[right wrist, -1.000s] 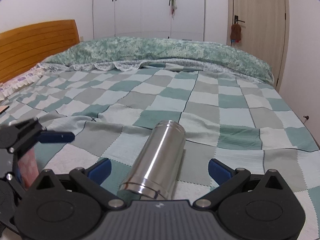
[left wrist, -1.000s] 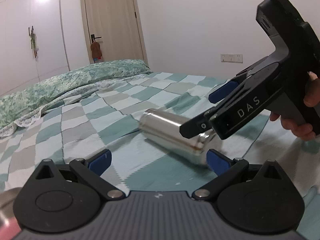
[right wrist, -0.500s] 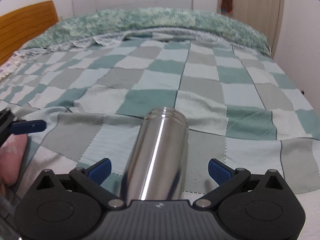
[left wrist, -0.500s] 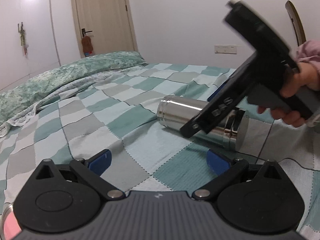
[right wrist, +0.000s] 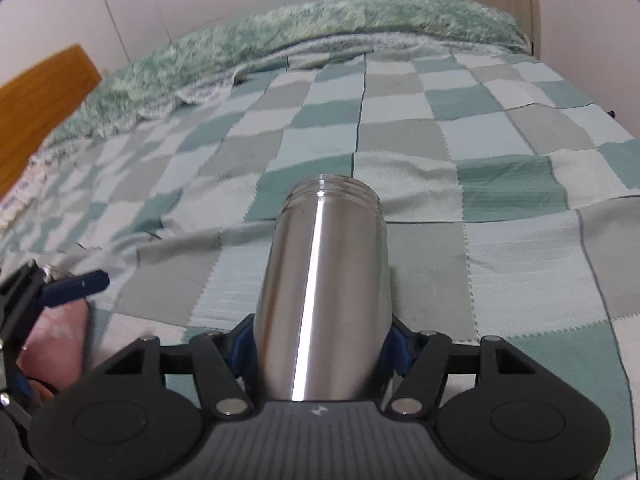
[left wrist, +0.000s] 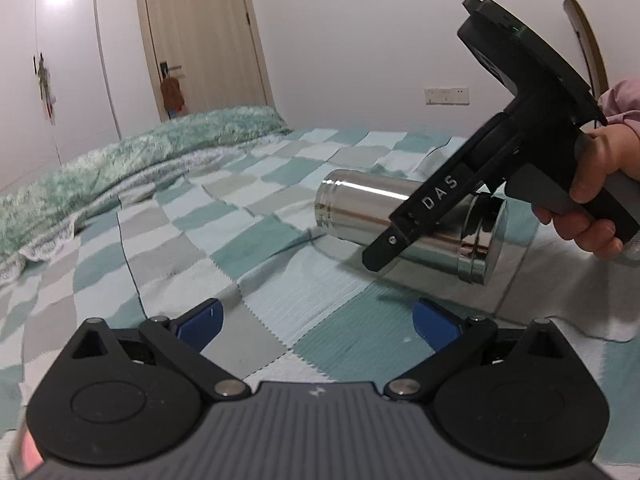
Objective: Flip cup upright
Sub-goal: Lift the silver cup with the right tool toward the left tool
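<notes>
A steel cup (right wrist: 324, 288) lies on its side on the checked bedspread (right wrist: 500, 184), its threaded mouth pointing away from the right wrist camera. My right gripper (right wrist: 320, 346) is shut on the cup near its base, blue pads against both sides. In the left wrist view the cup (left wrist: 360, 208) lies at the right, with my right gripper (left wrist: 384, 252) around it from above. My left gripper (left wrist: 316, 322) is open and empty, low over the bedspread (left wrist: 256, 240), short of the cup.
A green quilt (right wrist: 280, 40) is bunched along the far side of the bed. A wooden headboard (right wrist: 36, 100) stands at the left. A door (left wrist: 200, 40) and white wardrobes (left wrist: 60, 60) lie beyond the bed.
My right gripper has moved forward over the cup's base and closed on it. My left gripper has stayed open and drawn back a little, leaving the cup farther right in its view.
</notes>
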Demonstrator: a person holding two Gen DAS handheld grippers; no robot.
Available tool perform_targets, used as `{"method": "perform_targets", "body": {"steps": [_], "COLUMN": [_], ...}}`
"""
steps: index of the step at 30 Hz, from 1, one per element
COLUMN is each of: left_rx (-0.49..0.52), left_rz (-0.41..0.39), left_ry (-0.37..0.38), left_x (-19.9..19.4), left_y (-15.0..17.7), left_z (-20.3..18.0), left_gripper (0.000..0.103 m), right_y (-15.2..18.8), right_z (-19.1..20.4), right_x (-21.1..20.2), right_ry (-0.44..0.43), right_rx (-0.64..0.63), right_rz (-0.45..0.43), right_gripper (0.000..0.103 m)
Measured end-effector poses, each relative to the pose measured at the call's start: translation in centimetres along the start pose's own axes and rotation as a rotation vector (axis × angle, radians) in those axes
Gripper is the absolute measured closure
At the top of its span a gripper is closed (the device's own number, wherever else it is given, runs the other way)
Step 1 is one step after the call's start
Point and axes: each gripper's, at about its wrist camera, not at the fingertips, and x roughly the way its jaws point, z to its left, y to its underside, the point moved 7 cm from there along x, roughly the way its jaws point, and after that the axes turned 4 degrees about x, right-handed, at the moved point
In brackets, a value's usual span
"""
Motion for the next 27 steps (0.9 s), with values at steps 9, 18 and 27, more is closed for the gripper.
{"method": "perform_targets", "body": {"steps": [9,18,27], "left_rx": [0.012,-0.03,-0.142], "left_rz": [-0.023,0.007,0.094], "left_ry": [-0.053,-0.136,-0.237], "left_x": [-7.8,-15.6,-18.9], "left_y": [-1.7,0.1,4.7], "left_z": [-3.3,-7.7,-8.5], "left_gripper": [0.0,0.0,0.0], "right_y": [1.8,7.9,14.7], "right_z": [3.1,6.6,8.1], "right_x": [-7.3,-13.0,-11.1], "right_ry": [-0.079,-0.162,-0.142], "right_rx": [0.009,0.018,0.082], "right_rz": [-0.068,-0.071,0.016], "right_gripper": [0.039,0.039,0.039]}}
